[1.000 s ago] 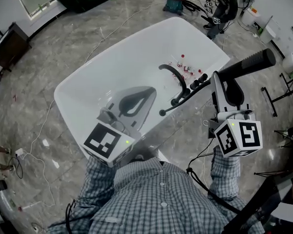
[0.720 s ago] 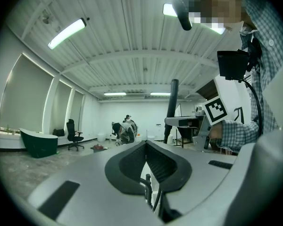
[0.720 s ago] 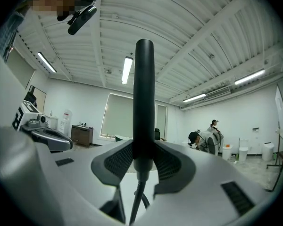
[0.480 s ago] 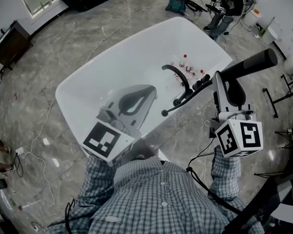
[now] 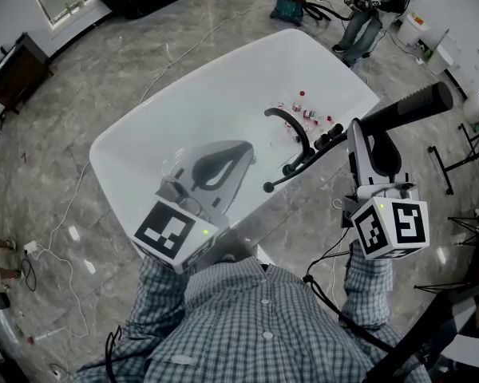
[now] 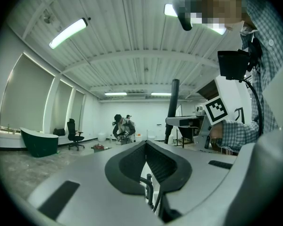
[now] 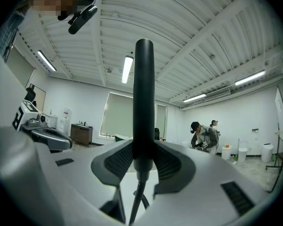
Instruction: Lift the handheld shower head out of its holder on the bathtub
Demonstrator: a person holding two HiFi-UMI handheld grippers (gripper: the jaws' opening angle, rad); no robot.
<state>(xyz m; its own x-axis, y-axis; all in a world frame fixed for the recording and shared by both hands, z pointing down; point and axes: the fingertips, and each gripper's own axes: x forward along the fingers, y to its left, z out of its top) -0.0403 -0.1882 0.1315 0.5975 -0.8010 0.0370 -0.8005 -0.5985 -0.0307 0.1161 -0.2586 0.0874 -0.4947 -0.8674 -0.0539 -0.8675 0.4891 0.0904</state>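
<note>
The white bathtub (image 5: 199,94) fills the middle of the head view. A black arched faucet (image 5: 291,124) and black knobs (image 5: 326,136) stand at its right rim. My right gripper (image 5: 373,128) (image 7: 142,149) is shut on the black handheld shower head (image 5: 411,104) (image 7: 143,93), which sticks up and to the right, off the tub rim. Its thin hose (image 7: 137,197) hangs below the jaws. My left gripper (image 5: 241,152) (image 6: 146,145) hovers over the tub's near end, shut with nothing in it. From the left gripper view the shower head (image 6: 173,107) stands upright.
Small red-capped bottles (image 5: 303,106) lie in the tub near the faucet. People (image 5: 367,6) work at the far back beside a red tool (image 5: 287,2). Cables (image 5: 64,238) trail over the grey floor at left. A dark cabinet (image 5: 12,70) stands far left and a black stand (image 5: 455,158) at right.
Both grippers stay almost where they were, the right still holding the shower head. The person at the far back has shifted a little to the right.
</note>
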